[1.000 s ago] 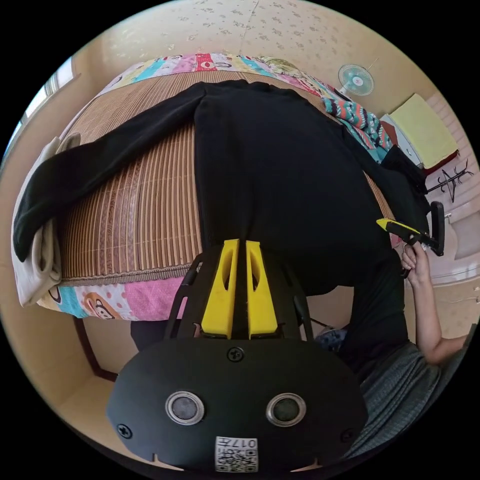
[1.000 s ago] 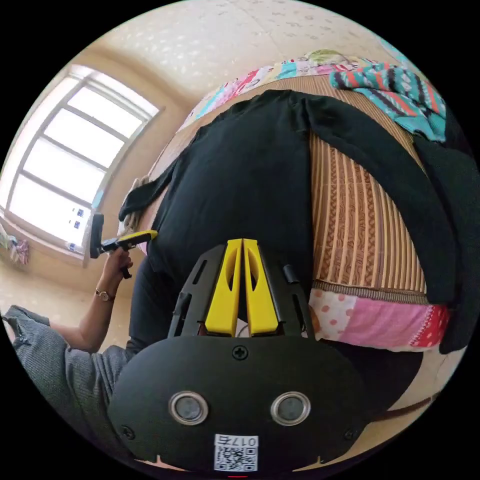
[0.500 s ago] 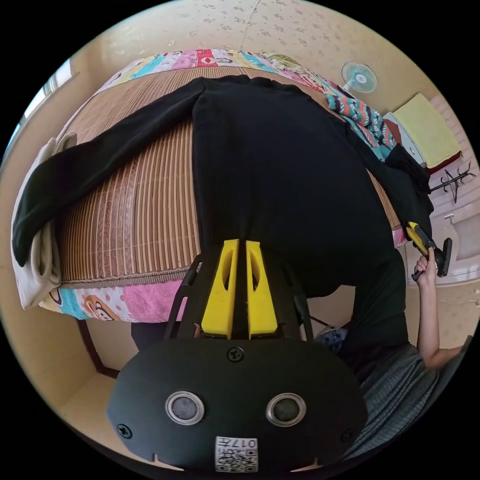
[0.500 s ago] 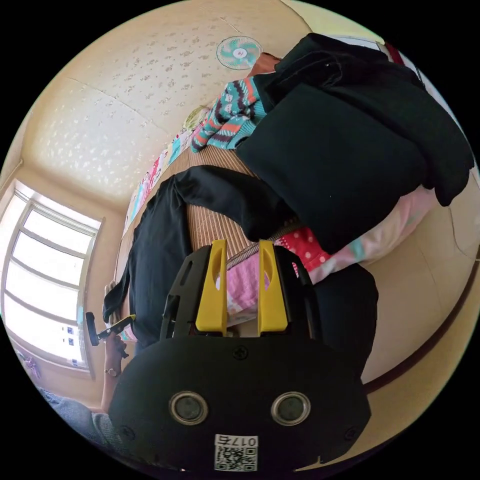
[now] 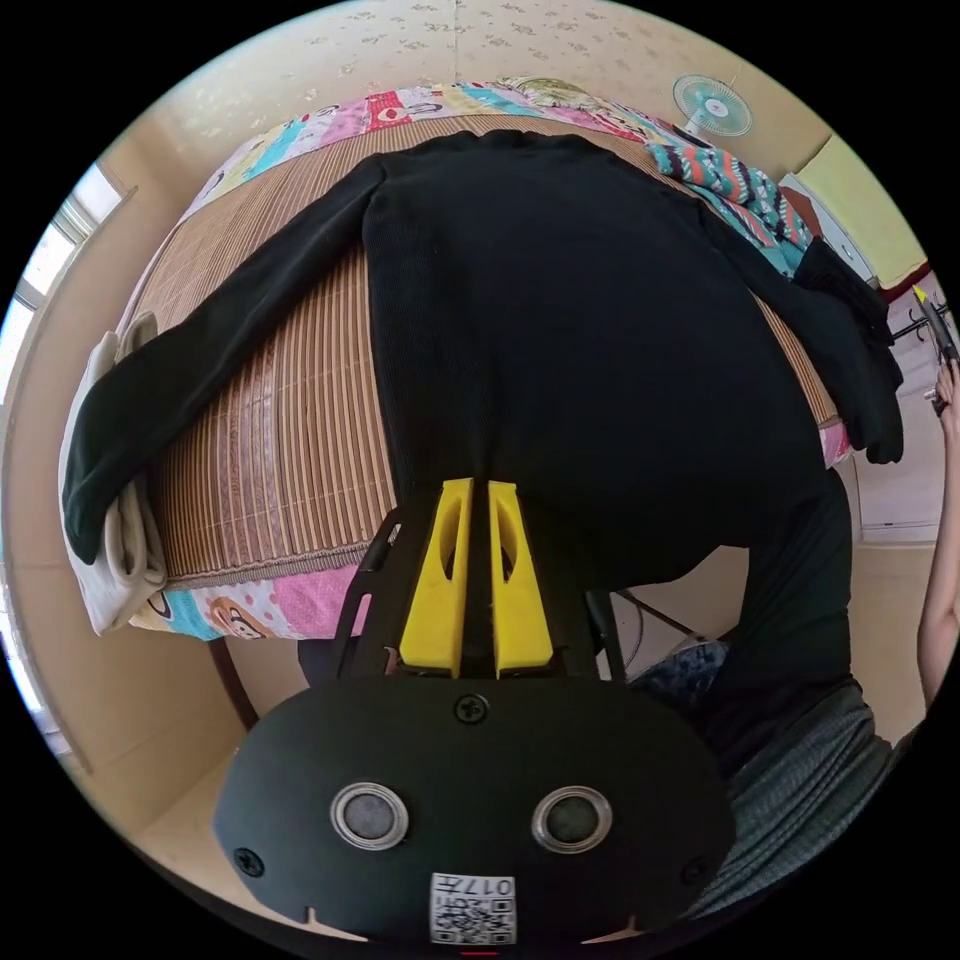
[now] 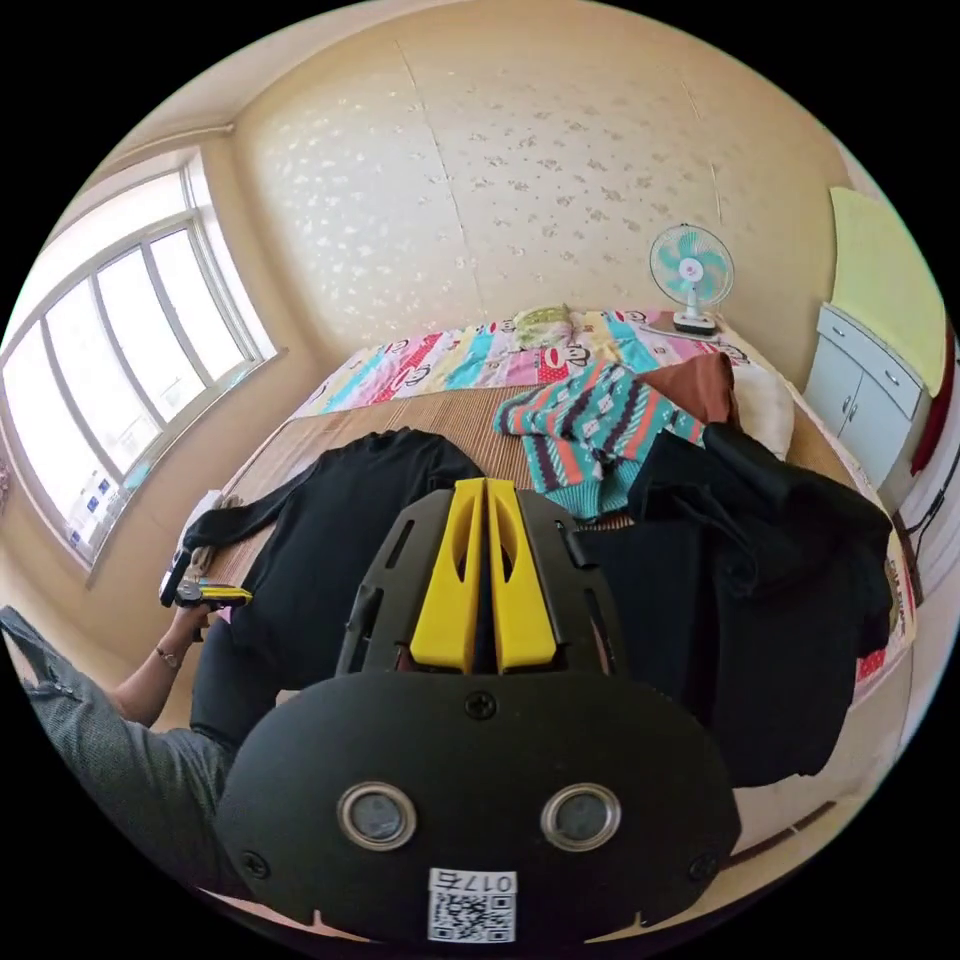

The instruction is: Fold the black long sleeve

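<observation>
Black knit fabric, the black long sleeve (image 5: pixel 560 330), lies spread on the bamboo mat (image 5: pixel 270 440) of the bed and takes the centre of the left gripper view. One sleeve runs to the left edge of the frame and ends over a pale cloth (image 5: pixel 120 560) at the bed's corner; the other sleeve runs to the upper right. The hem hangs over the near edge of the bed, toward the lower centre.

The left tool (image 5: pixel 470 490) has its yellow jaws together over the hem. I believe they pinch the fabric, but the dark cloth hides the contact, so I cannot tell for sure. The right tool (image 6: pixel 483 488) in its own view also has its jaws together, and nothing is visible between them; it is held high and looks across the bed.

Risks, as I judge them:
- With the hem off the edge and maybe one tool on it, a pull could slide the whole garment off the mat.
- The left sleeve end rests on the pale cloth, so a fold there could drag this cloth along.
- A pile of dark clothes (image 6: pixel 760 560) and a patterned sweater (image 6: pixel 590 425) lie just beside the other sleeve, in the right half of the right gripper view. A grasp there could catch the wrong black item.
</observation>
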`<action>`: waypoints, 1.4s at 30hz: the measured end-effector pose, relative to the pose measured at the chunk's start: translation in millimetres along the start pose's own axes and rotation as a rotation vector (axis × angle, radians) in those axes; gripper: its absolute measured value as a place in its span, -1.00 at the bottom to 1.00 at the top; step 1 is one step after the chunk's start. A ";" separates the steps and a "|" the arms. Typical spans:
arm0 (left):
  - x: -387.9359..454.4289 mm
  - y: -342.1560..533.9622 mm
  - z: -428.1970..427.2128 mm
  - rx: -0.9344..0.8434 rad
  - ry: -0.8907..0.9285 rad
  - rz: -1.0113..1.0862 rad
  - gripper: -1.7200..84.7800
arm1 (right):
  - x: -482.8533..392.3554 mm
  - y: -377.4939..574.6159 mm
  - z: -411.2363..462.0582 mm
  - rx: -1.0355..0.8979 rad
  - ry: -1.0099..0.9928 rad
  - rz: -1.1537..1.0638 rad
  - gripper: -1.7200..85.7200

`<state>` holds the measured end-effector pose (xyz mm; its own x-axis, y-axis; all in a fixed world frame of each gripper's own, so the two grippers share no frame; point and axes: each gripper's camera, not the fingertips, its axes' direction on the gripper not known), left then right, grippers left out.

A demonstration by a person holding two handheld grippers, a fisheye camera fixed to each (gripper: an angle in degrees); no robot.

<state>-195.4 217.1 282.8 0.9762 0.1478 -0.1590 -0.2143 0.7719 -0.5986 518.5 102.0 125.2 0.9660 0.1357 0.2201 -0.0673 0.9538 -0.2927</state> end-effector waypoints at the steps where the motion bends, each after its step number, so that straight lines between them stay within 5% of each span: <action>1: 2.8 -0.1 -0.1 0.004 -0.007 0.001 -0.87 | 3.2 8.1 10.9 -0.038 0.014 0.026 -0.90; 7: 17.4 -11.4 -0.9 -0.013 -0.008 0.021 -0.87 | 37.3 110.6 107.1 -0.246 -0.065 0.291 -0.75; 12: 21.8 -25.0 -2.0 -0.052 0.028 0.007 -0.87 | 56.8 140.9 107.5 -0.001 -0.175 0.454 -0.71; 17: 37.9 -32.0 -2.0 -0.061 -0.017 0.014 -0.87 | 53.0 125.3 104.6 0.016 -0.020 0.506 -0.75; 21: 56.6 -34.2 -1.4 -0.055 -0.089 -0.003 -0.87 | 54.5 123.6 137.2 -0.019 -0.086 0.553 -0.73; 28: 86.7 -40.9 2.5 -0.067 -0.230 0.059 -0.90 | 27.4 102.6 146.9 -0.017 0.090 0.467 -0.80; 36: 62.1 -41.6 4.8 -0.049 -0.132 -0.010 -0.94 | 3.9 -14.3 47.0 0.209 0.202 0.055 -0.91; 42: 42.7 -30.9 6.6 0.003 -0.088 -0.081 -0.95 | 73.9 -38.7 6.3 0.213 0.121 0.156 -0.91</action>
<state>-146.8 203.6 299.7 0.9895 0.1385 -0.0411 -0.1350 0.7850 -0.6046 590.9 76.7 158.6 0.9619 0.2641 0.0711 -0.2556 0.9605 -0.1098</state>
